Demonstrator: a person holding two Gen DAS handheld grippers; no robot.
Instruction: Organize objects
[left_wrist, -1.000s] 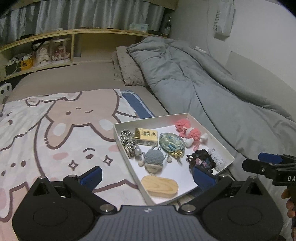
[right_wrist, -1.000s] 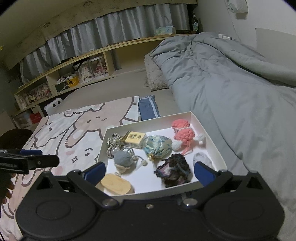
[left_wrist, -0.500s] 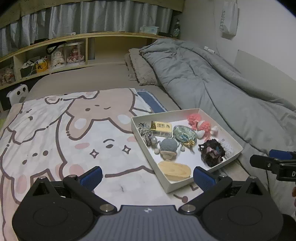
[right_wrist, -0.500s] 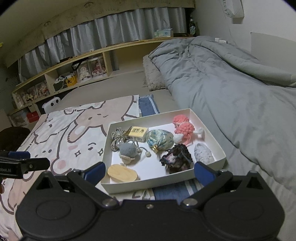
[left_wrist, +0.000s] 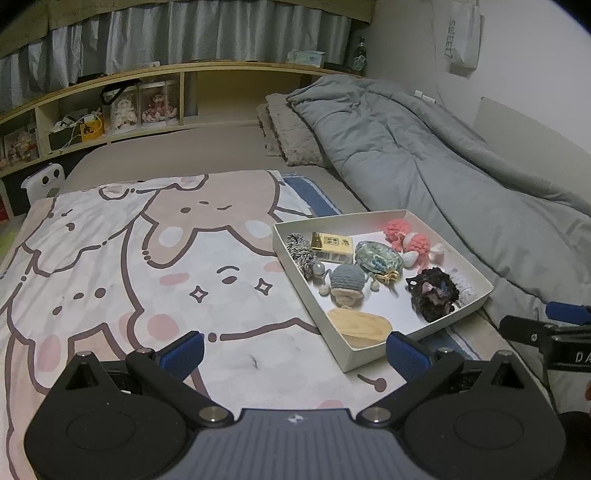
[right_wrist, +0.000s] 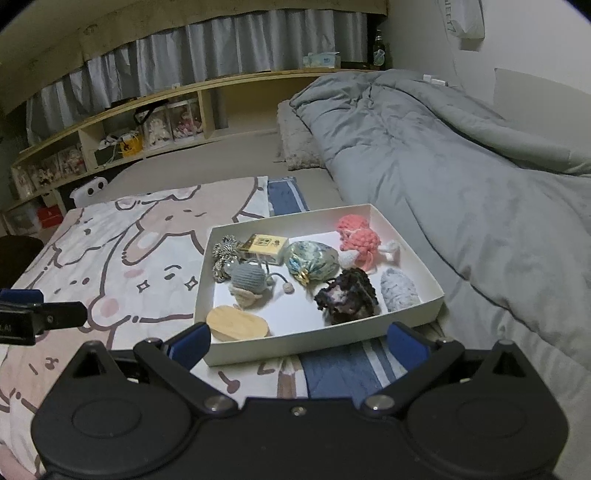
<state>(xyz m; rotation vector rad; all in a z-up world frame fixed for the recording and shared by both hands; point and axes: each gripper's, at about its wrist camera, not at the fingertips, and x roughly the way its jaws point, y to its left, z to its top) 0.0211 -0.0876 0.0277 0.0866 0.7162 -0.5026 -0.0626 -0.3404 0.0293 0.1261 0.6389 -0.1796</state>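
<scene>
Left tool (left_wrist: 293, 350): fingers spread wide, nothing between them, held above the cartoon blanket (left_wrist: 147, 258). Right tool (right_wrist: 299, 345): likewise wide open and empty, held over the blanket's blue striped edge.

White tray (right_wrist: 413, 312) sits on the bed, just ahead of the right tool, its near wall spanning the gap between that tool's fingertips. From the left tool it lies ahead and to the right, its near corner close to the right fingertip (left_wrist: 406, 354).

Tray contents, nearest the right tool outward:
- wooden oval (right_wrist: 236, 326), near left corner
- dark scrunchie (right_wrist: 347, 297), near centre
- pale grey fuzzy piece (right_wrist: 399, 290), near right
- grey knit toy (right_wrist: 249, 280), behind the oval
- blue-green pouch (right_wrist: 314, 260), middle
- striped cord (right_wrist: 221, 256), far left
- yellow box (right_wrist: 264, 247), far side
- pink knit piece (right_wrist: 360, 242), far right

Grey duvet (right_wrist: 461, 177) lies right of the tray. Shelf (right_wrist: 147, 122) runs along the far wall.
</scene>
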